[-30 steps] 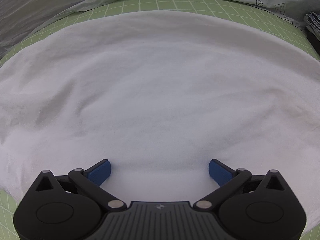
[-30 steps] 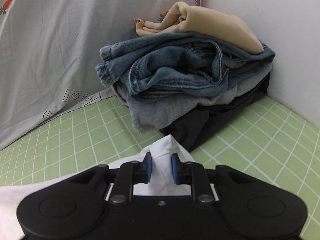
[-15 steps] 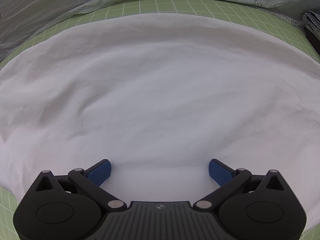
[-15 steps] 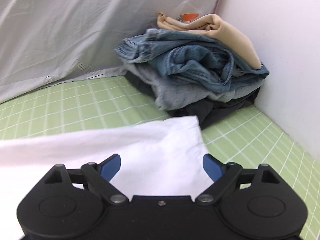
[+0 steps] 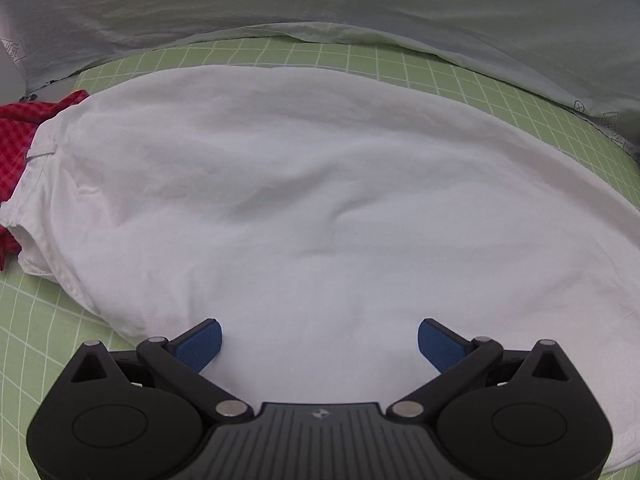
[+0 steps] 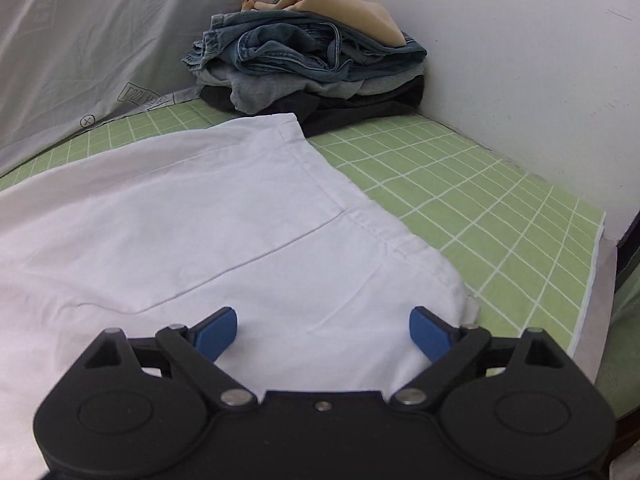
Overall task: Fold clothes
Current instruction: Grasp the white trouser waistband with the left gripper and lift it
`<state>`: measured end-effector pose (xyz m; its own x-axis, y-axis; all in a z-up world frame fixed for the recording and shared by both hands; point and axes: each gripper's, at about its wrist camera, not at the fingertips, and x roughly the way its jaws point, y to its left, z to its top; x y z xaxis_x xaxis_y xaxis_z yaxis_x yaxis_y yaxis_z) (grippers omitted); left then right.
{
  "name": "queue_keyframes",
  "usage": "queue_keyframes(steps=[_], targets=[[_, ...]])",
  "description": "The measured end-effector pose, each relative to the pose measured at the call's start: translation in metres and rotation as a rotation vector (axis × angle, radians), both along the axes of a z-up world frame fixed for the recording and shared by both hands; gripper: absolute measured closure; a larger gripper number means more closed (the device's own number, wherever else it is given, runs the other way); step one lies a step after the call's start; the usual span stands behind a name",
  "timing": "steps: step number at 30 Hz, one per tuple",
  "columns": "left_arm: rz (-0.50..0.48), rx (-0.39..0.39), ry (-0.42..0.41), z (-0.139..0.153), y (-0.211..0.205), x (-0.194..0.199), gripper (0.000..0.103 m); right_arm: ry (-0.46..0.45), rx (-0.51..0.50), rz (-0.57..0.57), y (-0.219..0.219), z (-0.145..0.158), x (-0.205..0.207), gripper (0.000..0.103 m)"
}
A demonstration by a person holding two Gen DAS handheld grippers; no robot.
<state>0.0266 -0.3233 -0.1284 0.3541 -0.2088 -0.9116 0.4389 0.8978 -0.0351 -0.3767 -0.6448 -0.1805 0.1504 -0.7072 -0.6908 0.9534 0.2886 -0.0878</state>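
We see the white garment [image 5: 320,200] spread flat on the green gridded mat [image 6: 460,200]; left hand-held gripper [image 5: 319,340] and right hand-held gripper [image 6: 323,330] both spread wide above it, pinching nothing; folded stack [image 6: 312,60] at 12 o'clock

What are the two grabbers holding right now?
Nothing. The left gripper and the right gripper are both open above the white cloth, which lies flat on the green mat.

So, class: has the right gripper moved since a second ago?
Yes. The right gripper has pulled back from the clothes pile, which now sits farther off; its fingers released the white garment.
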Motion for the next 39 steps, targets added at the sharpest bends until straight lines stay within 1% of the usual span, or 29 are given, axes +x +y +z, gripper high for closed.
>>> queue_keyframes(steps=[2, 4, 7, 10, 12, 16, 19, 22, 24, 26, 29, 31, 34, 36, 37, 39], targets=[[0.076, -0.028, 0.007, 0.003, 0.023, 0.004, 0.000, 0.020, 0.008, -0.007, 0.002, 0.002, 0.002, 0.008], [0.147, -0.063, 0.015, 0.006, 0.047, 0.010, 0.000, 0.058, 0.014, -0.025, 0.007, 0.005, 0.013, 0.006], [0.227, -0.092, 0.014, 0.008, 0.078, 0.018, 0.000, 0.032, 0.026, -0.028, 0.016, 0.013, 0.032, 0.000], [0.271, -0.120, 0.010, 0.009, 0.105, 0.032, 0.000, 0.000, 0.068, 0.021, 0.031, 0.015, 0.060, 0.000], [0.291, -0.140, 0.008, 0.007, 0.121, 0.042, 0.000, -0.004, 0.090, 0.063, 0.044, 0.016, 0.082, 0.000], [0.314, -0.145, -0.014, 0.003, 0.149, 0.066, 0.000, 0.003, 0.096, 0.158, 0.074, 0.013, 0.121, 0.000], [0.309, -0.164, -0.020, -0.002, 0.166, 0.083, 0.000, -0.016, 0.097, 0.191, 0.089, 0.010, 0.146, 0.000], [0.306, -0.189, -0.013, -0.008, 0.179, 0.099, 0.000, -0.059, 0.114, 0.149, 0.097, 0.001, 0.161, 0.000], [0.296, -0.201, -0.004, -0.013, 0.183, 0.108, 0.000, -0.054, 0.076, 0.108, 0.104, -0.004, 0.169, 0.000], [0.296, -0.213, 0.000, -0.017, 0.186, 0.115, 0.000, -0.080, 0.044, 0.061, 0.109, -0.007, 0.171, 0.000], [0.326, -0.251, 0.027, -0.023, 0.194, 0.127, 0.000, -0.099, -0.022, 0.017, 0.118, -0.012, 0.172, 0.000], [0.350, -0.277, 0.047, -0.027, 0.200, 0.135, 0.000, -0.107, -0.070, 0.005, 0.125, -0.016, 0.172, 0.000], [0.373, -0.299, 0.049, -0.029, 0.203, 0.142, 0.000, -0.104, -0.069, 0.003, 0.124, -0.016, 0.173, 0.000], [0.374, -0.285, 0.044, -0.030, 0.200, 0.145, 0.000, -0.105, -0.070, 0.003, 0.124, -0.016, 0.173, 0.000], [0.376, -0.279, 0.043, -0.030, 0.199, 0.145, 0.001, -0.105, -0.070, 0.003, 0.124, -0.016, 0.173, 0.000], [0.387, -0.277, 0.030, -0.027, 0.197, 0.142, 0.012, -0.105, -0.070, 0.004, 0.124, -0.016, 0.173, 0.000]])
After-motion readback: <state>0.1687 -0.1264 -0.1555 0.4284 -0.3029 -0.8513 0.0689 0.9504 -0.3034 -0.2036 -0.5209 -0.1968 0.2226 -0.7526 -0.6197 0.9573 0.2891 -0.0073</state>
